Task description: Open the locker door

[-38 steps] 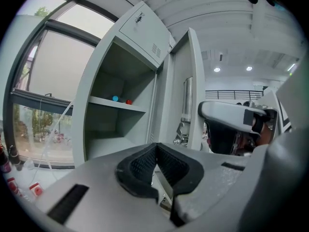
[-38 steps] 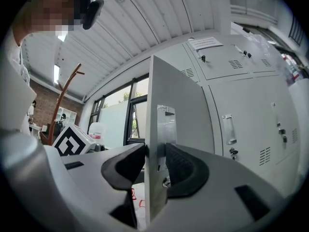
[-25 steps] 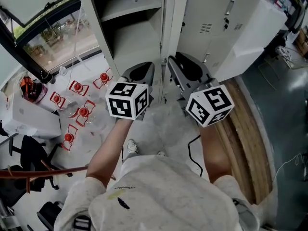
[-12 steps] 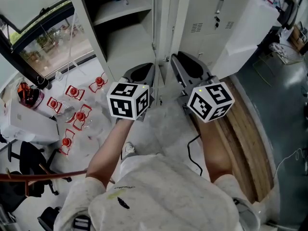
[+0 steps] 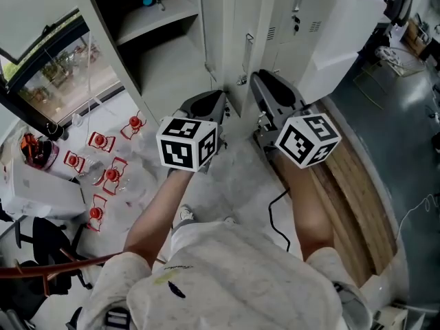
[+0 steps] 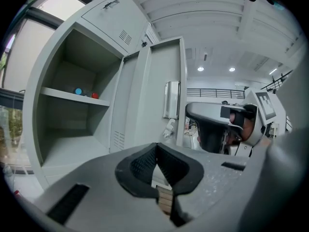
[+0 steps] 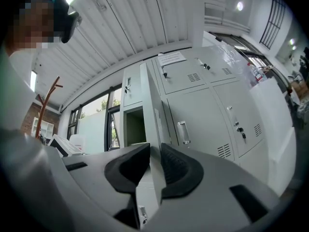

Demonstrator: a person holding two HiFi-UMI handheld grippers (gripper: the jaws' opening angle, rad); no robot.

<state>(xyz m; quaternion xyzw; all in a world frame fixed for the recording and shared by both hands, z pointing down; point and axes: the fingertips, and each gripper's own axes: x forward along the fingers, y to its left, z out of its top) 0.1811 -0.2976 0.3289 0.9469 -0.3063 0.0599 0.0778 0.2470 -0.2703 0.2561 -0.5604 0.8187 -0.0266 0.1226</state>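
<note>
Two claws, door ajar
Right claw (image 7: pixel 155 153) has just closed on the locker door (image 7: pixel 150 110) edge, left claw (image 6: pixel 155 151) pinched empty; we pull wider next.

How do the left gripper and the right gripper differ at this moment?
The right gripper has the edge of the locker door between its jaws, which have just been closing onto it; the left gripper has its jaws together on nothing. The right gripper meets the door edge-on; the left gripper faces the open compartment beside it. Both are held side by side, each carrying a marker cube.
</note>
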